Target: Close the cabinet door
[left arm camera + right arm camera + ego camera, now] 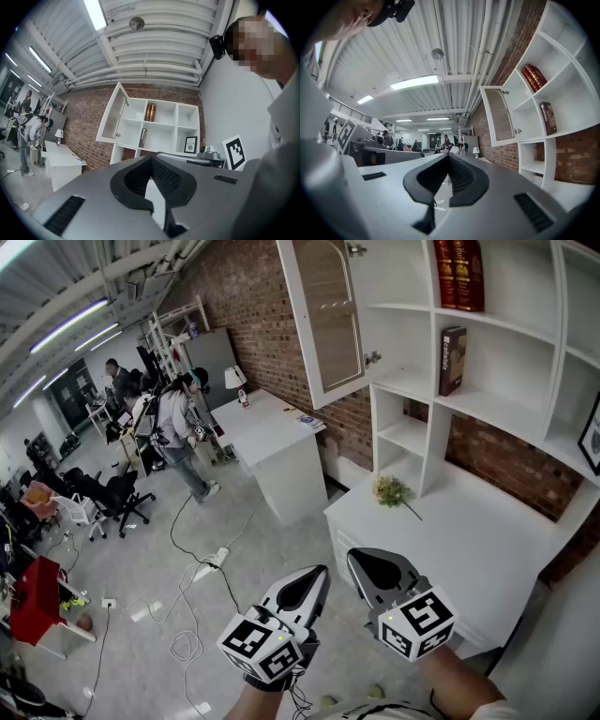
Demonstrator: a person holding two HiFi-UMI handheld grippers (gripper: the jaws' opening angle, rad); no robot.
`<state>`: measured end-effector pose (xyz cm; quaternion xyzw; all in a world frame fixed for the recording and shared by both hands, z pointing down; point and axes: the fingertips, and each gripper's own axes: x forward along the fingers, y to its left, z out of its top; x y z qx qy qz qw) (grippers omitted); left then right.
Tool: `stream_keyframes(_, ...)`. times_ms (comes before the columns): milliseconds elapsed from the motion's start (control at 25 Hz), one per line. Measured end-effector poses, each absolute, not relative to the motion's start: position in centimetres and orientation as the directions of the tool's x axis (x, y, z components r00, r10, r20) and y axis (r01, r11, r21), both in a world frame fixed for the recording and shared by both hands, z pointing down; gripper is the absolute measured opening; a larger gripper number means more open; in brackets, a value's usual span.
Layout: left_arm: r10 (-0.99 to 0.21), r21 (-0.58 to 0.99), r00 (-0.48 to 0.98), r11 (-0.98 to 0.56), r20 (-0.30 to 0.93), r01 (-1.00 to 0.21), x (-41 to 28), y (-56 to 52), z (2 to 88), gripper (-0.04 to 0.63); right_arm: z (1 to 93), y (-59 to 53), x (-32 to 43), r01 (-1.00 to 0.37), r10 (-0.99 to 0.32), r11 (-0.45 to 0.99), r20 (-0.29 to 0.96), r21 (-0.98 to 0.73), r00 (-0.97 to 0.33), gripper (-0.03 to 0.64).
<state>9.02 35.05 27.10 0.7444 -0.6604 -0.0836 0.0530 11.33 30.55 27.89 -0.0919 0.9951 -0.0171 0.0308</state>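
We held both grippers low in the head view, side by side, level, aimed toward the shelving; left gripper (321, 571) was clenched, jaw tips together, nothing between them; right gripper (357, 559) was likewise squeezed tight on nothing. The cabinet door (328, 317) stood open, swung out to the left from the upper-left bay of the white shelf unit (525, 326), well apart from both grippers; its panel faced the room, with the brick wall (253, 324) behind it. Red books (459, 273) stood upright in the top bay just right of the door; a dark book (452, 360) stood upright one shelf lower. Below the unit, a white desk (487, 549) carried a small flower sprig (394, 491) lying near the shelf upright. In the left gripper view we saw the door up and left of the jaws; in the right gripper view it sat to their right. People (173, 427) stood far off across the room.
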Motion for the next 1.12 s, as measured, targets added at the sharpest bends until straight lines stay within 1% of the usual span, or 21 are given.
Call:
stream_keyframes(320, -0.993, 0.185, 0.104, -0.112, -0.054, -0.976, 9.7, 34.2, 27.3, 0.009, 27.9, 29.7, 12.3, -0.162, -0.165, 0.986, -0.074, -0.037, -0.984, 0.017)
stream_keyframes(440, -0.994, 0.181, 0.094, -0.104, -0.059, -0.978, 9.7, 34.5, 27.3, 0.009, 27.7, 29.8, 13.0, -0.134, -0.143, 0.987, -0.107, -0.085, -0.984, 0.017)
stream_keyframes(600, -0.995, 0.164, 0.073, -0.083, -0.068, -0.983, 9.5, 34.3, 26.8, 0.009, 26.9, 28.7, 13.9, -0.131, -0.153, 0.981, -0.157, -0.142, -0.976, 0.018)
stream_keyframes(800, -0.997, 0.169, 0.052, -0.06, -0.049, -0.984, 10.0, 32.8, 27.2, 0.009, 27.3, 26.6, 15.0, -0.134, -0.168, 0.968, -0.156, -0.21, -0.973, 0.018)
stream_keyframes(1120, -0.999, 0.184, 0.039, -0.044, -0.031, -0.982, 9.4, 31.3, 28.2, 0.009, 28.5, 25.2, 14.1, -0.132, -0.161, 0.969, -0.125, -0.208, -0.979, 0.018)
